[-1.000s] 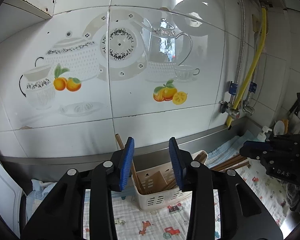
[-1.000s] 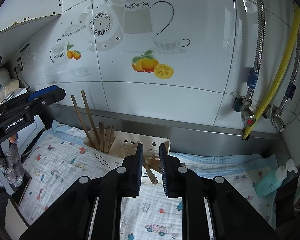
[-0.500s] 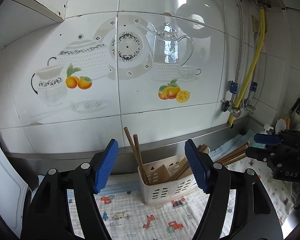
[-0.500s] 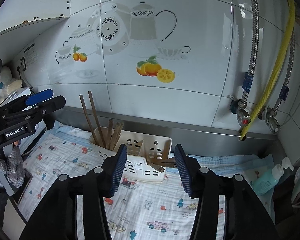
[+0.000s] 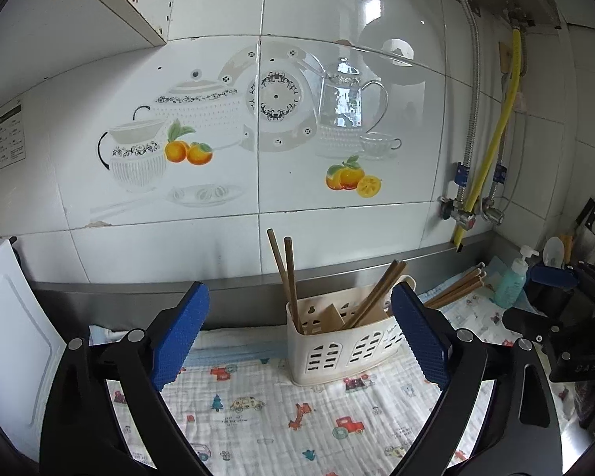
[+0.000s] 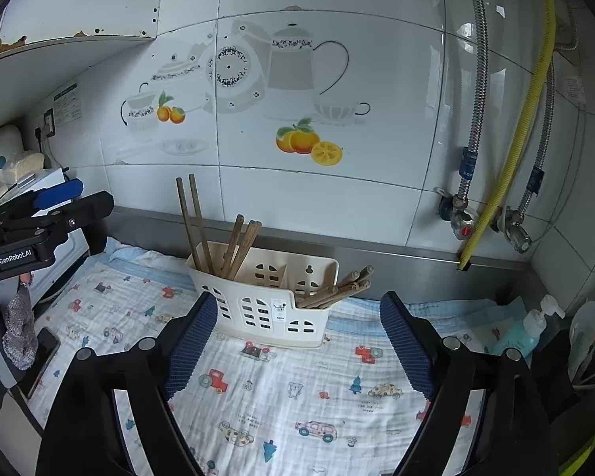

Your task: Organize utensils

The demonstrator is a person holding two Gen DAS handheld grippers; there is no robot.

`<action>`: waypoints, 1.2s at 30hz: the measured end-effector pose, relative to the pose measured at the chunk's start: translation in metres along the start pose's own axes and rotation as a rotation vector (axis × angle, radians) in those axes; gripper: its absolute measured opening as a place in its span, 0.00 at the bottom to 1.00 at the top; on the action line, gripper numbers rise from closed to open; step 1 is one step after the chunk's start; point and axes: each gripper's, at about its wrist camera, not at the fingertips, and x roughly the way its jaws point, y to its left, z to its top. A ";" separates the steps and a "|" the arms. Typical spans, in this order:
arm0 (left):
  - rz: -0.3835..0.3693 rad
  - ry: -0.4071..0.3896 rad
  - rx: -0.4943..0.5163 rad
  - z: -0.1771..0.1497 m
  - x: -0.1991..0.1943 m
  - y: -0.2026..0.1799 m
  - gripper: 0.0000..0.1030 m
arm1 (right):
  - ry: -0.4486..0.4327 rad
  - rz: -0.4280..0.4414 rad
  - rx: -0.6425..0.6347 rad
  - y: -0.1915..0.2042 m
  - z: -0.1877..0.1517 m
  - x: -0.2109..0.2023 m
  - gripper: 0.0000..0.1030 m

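Tiled kitchen wall behind; worktop point(image 6: 416, 277) under printed cloth point(image 6: 297, 396). White caddy point(image 6: 265, 301) centre, chopsticks point(image 6: 194, 226) upright at one end, leaning bundle point(image 6: 337, 285) at other. Left claw point(image 5: 297, 337) and right claw point(image 6: 297, 345) both spread wide, empty. Advise: check for stragglers, approach from above, avoid tipping light caddy.
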 end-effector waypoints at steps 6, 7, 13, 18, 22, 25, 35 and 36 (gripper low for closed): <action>0.014 -0.002 -0.008 -0.017 -0.015 0.005 0.91 | -0.010 -0.010 0.005 0.010 -0.019 -0.009 0.90; 0.014 -0.002 -0.008 -0.020 -0.017 0.006 0.91 | -0.012 -0.007 0.011 0.010 -0.022 -0.010 0.90; 0.034 0.002 -0.009 -0.041 -0.029 0.011 0.91 | -0.025 -0.023 0.048 0.015 -0.041 -0.022 0.90; 0.028 0.022 -0.014 -0.063 -0.040 0.012 0.91 | -0.015 -0.037 0.076 0.017 -0.057 -0.028 0.90; 0.028 0.020 -0.002 -0.079 -0.054 0.008 0.92 | -0.006 -0.041 0.091 0.019 -0.074 -0.032 0.92; 0.015 0.017 -0.003 -0.089 -0.065 0.006 0.93 | -0.003 -0.021 0.110 0.021 -0.084 -0.035 0.92; 0.015 0.040 -0.041 -0.113 -0.087 0.007 0.94 | -0.002 -0.006 0.152 0.031 -0.113 -0.045 0.92; 0.019 0.039 -0.044 -0.114 -0.089 0.008 0.94 | -0.003 -0.008 0.155 0.031 -0.115 -0.047 0.92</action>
